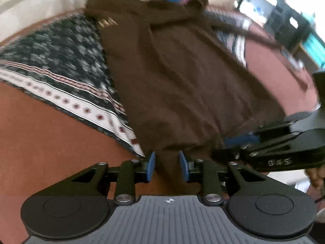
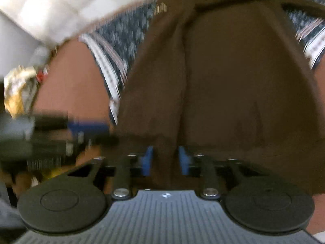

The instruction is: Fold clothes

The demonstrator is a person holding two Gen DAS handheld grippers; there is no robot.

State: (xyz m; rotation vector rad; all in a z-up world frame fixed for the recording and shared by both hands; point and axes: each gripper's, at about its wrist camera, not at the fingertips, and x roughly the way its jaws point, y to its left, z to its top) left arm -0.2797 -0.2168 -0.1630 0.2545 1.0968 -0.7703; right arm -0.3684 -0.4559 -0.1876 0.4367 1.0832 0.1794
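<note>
Brown garment: spread over patterned cloth on reddish surface. Left gripper and right gripper: both straddle the near hem, pads apart, not visibly pinching. Risk: shallow bite, so hem slips during folding.

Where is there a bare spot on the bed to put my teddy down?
Bare reddish sheet lies left of the patterned cloth, beside the left tongs. Another bare strip lies right of the brown garment. The near edge is crowded: both tongs meet there, the right tongs at the garment.
</note>
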